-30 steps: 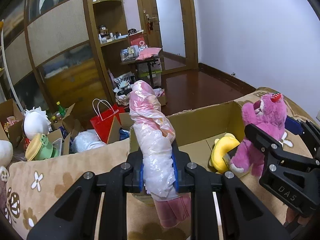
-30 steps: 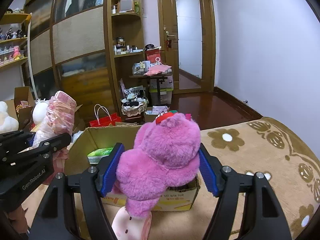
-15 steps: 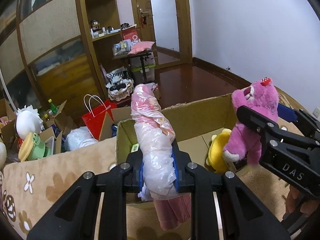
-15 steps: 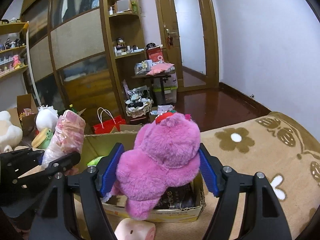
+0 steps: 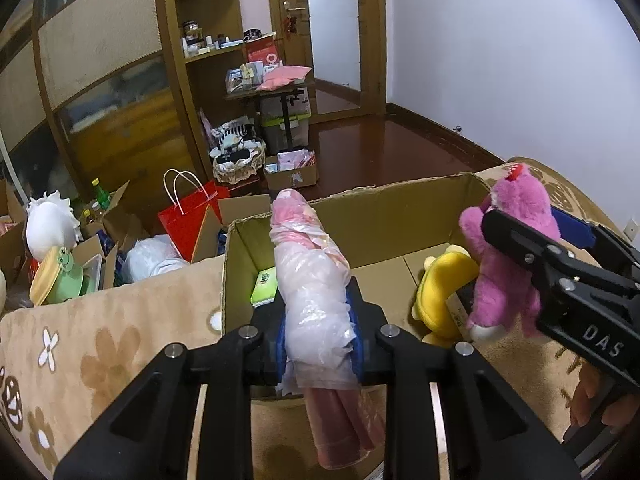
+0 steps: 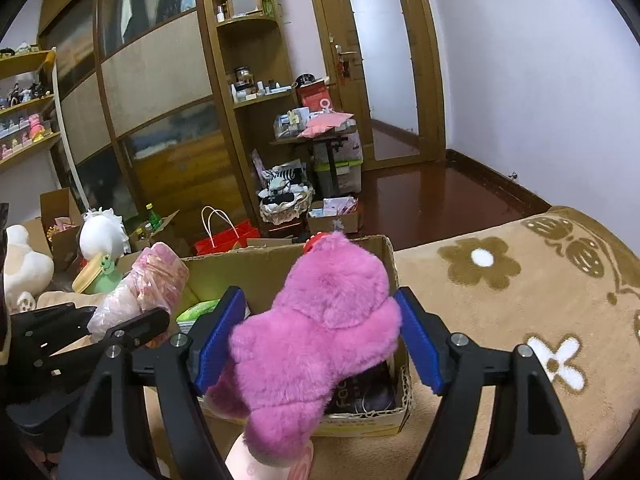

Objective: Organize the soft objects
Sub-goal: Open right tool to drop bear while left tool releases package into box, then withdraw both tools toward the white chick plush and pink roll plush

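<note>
Left wrist view: the left gripper (image 5: 318,338) pinches a bagged pink roll (image 5: 316,280) over the box (image 5: 400,208) near edge, jaws opening. Right gripper (image 6: 316,340), jaws opening, pads touching the pink plush (image 6: 320,336) above the box's right end, beside a yellow toy (image 5: 440,292).

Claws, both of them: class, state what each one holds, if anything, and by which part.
Left claw: plastic-wrapped pink bundle, around its middle, opening. Right claw: pink plush bear, across its body, opening.
</note>
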`<state>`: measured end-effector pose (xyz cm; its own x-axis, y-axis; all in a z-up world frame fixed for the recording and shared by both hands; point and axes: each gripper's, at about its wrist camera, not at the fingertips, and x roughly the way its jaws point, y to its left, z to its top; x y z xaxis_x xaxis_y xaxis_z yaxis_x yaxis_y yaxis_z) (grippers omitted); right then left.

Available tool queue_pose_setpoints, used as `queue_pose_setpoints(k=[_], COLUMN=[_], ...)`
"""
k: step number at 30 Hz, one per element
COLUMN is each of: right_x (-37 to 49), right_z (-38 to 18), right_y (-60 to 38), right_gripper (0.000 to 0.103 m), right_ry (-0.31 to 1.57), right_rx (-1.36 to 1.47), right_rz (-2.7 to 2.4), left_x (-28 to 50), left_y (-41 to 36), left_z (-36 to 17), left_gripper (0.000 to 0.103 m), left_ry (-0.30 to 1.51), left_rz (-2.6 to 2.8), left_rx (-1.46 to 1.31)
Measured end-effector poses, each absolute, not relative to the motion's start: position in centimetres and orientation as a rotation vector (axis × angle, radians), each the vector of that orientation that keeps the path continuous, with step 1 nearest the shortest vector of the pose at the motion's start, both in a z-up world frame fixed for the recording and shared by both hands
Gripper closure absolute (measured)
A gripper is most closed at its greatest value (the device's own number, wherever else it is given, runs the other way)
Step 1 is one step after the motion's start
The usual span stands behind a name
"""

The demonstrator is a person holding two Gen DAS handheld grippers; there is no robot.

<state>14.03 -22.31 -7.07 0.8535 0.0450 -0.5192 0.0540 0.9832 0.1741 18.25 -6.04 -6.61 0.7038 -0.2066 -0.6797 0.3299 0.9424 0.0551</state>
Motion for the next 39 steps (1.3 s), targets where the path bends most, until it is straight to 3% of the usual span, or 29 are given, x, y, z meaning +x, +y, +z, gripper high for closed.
queue_pose_setpoints(k=[7,10,12,14,19,21,24,39], right_x=[14.1,14.2,14.2,14.1,13.6,13.4,12.5,9.5], right_z=[-7.4,-7.5,-7.6,-7.5,-6.9,-6.4,-5.3,-2.3], right_y=[-23.0,-23.3,-23.3,-23.3,-23.6,-23.8,-24.1,-23.5], right_gripper=[0.023,0.023,0.022,0.022,0.009,0.001,0.0,0.0], right_ry=[0.554,0.555,0.554,0.551,0.541,0.54,0.524,0.618], right_rx=[0.219,0.252,0.261,0.262,0.269,0.278,0.292,0.248], right_rz=[-0.001,0.011,0.013,0.012,0.003,-0.003,-0.016,-0.005], left_x=[18.4,18.2,18.0,17.9,17.8,17.6,16.9,12.2], left_y=[-5.8,-5.7,-5.8,-5.8,-5.6,-5.4,-4.9,-3.4], left_z=[-6.6,-6.5,-6.3,-6.2,-5.8,-5.4,-4.7,-2.7], left_gripper=[0.075,0.062,0.048,0.045,0.03,0.019,0.012,0.004], left_ry=[0.753,0.743,0.731,0.721,0.735,0.735,0.731,0.789], left_rz=[-0.297,-0.29,-0.28,-0.274,-0.257,-0.25,-0.232,-0.203], left_rx=[0.166,0.167,0.175,0.181,0.177,0.182,0.178,0.25])
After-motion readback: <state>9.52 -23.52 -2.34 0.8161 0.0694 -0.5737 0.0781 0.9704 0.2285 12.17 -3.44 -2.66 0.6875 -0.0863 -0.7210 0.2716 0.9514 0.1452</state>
